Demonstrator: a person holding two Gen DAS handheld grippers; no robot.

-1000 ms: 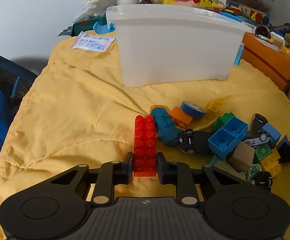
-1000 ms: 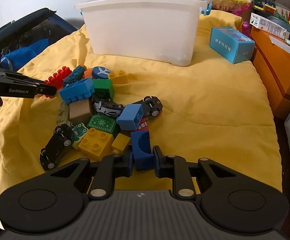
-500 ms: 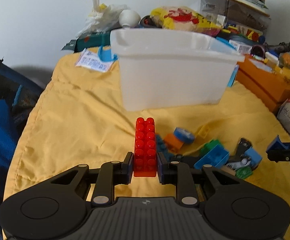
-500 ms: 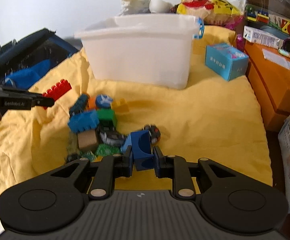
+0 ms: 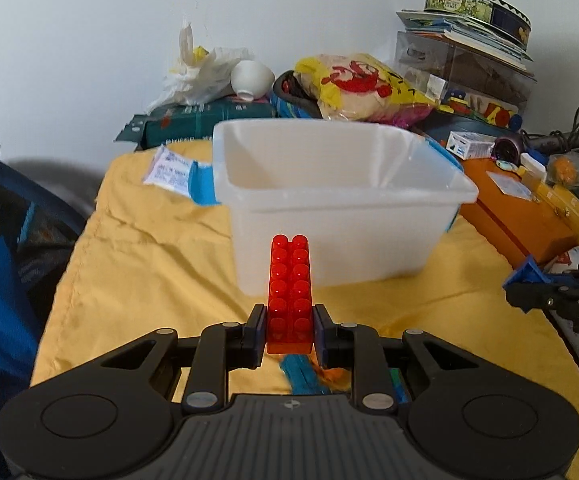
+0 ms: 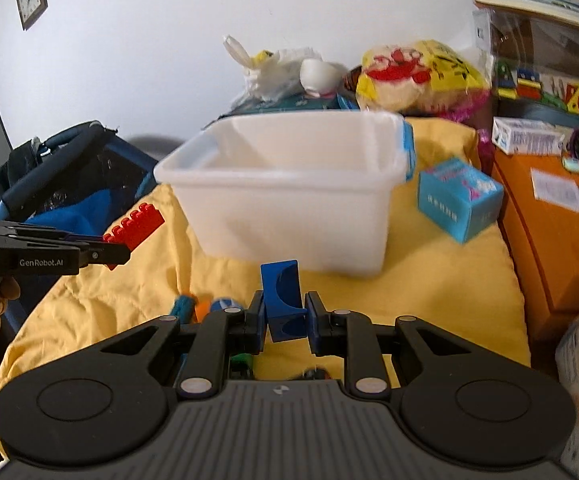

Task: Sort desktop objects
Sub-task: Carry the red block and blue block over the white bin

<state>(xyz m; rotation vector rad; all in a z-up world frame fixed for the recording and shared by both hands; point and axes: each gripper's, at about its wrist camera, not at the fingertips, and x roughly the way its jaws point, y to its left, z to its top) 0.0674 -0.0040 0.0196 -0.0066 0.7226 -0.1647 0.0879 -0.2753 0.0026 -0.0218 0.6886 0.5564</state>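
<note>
My left gripper (image 5: 289, 330) is shut on a long red studded brick (image 5: 290, 292), held up in the air in front of the white plastic bin (image 5: 329, 216). In the right wrist view the same red brick (image 6: 135, 224) sticks out of the left gripper (image 6: 115, 254) at the left, level with the bin (image 6: 285, 200). My right gripper (image 6: 284, 320) is shut on a blue arch-shaped block (image 6: 282, 300), also lifted before the bin. That blue block (image 5: 525, 274) shows at the right edge of the left wrist view. The bin looks empty inside.
A yellow cloth (image 5: 149, 264) covers the surface. Leftover toys, a teal car (image 6: 183, 307) among them, lie below the grippers, mostly hidden. A light blue box (image 6: 459, 198) stands right of the bin, an orange box (image 5: 517, 220) beyond it. Bags, books and tins crowd the back.
Both grippers rose with their blocks off the toy pile; the views tilted upward, so the bin's open top now shows and the pile has dropped out of sight.
</note>
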